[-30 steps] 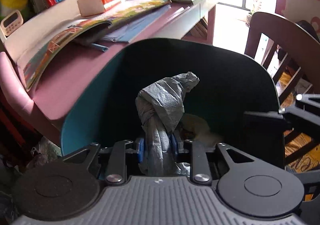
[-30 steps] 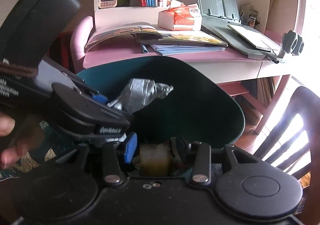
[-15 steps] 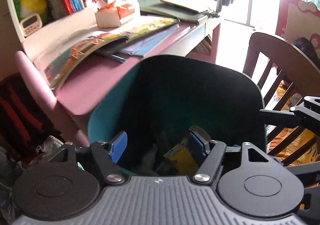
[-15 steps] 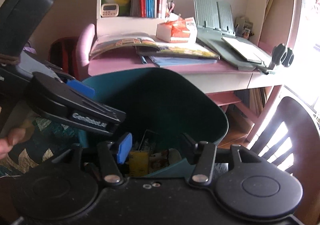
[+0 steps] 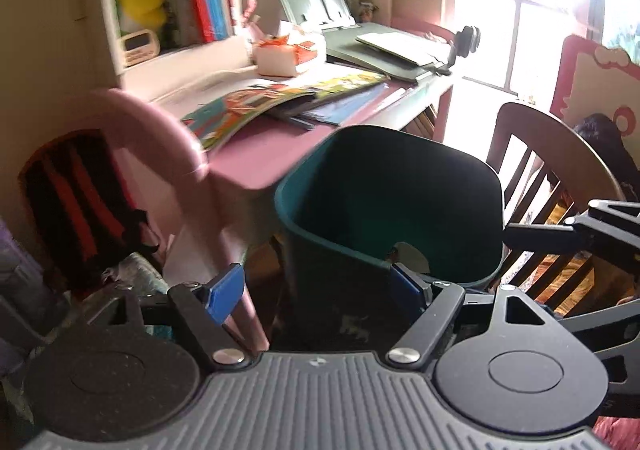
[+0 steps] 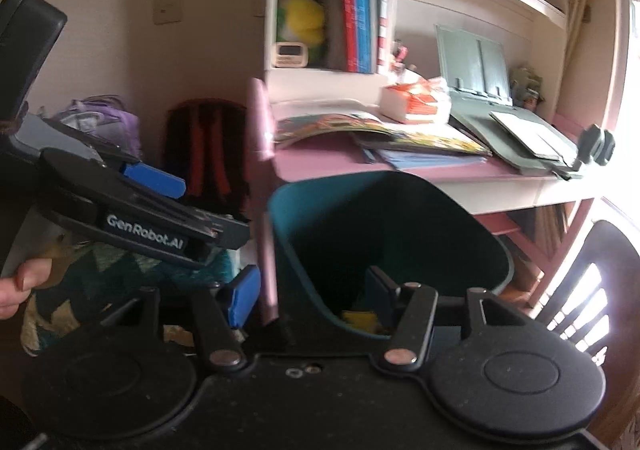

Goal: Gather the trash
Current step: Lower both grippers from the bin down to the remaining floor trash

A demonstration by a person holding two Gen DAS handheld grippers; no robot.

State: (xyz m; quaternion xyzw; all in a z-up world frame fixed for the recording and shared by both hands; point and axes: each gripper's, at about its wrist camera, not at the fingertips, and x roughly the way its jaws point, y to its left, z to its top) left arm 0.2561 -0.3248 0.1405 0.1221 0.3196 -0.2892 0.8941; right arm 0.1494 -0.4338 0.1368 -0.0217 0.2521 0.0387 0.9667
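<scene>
Risk: bin (image 5: 384, 210) could be knocked over; both grippers sit low at its near rim, and the right gripper's (image 6: 308, 294) right finger reaches inside the rim, so a sideways pull would likely drag the wall along.
Second risk: desk's pink rounded edge guard (image 6: 262, 186) stands just beside the bin; the left gripper (image 5: 312, 286) could catch on it, judging by how close its blue left pad (image 5: 224, 292) lies to that edge.
Jaws: both grippers stand spread wide, holding nothing.
Trash location: some yellow scrap (image 6: 360, 318) shows at the bottom of the teal bin in the right wrist view; the rest of the contents are too dark to tell.
Bin location: on the floor, against the pink desk (image 5: 256, 154), with a dark wooden chair (image 5: 560, 170) on its other side.
Orientation: bin upright, long axis vertical, open mouth facing up; taller back wall towards the desk.
Remaining work: judged as little left at the bin itself.
</scene>
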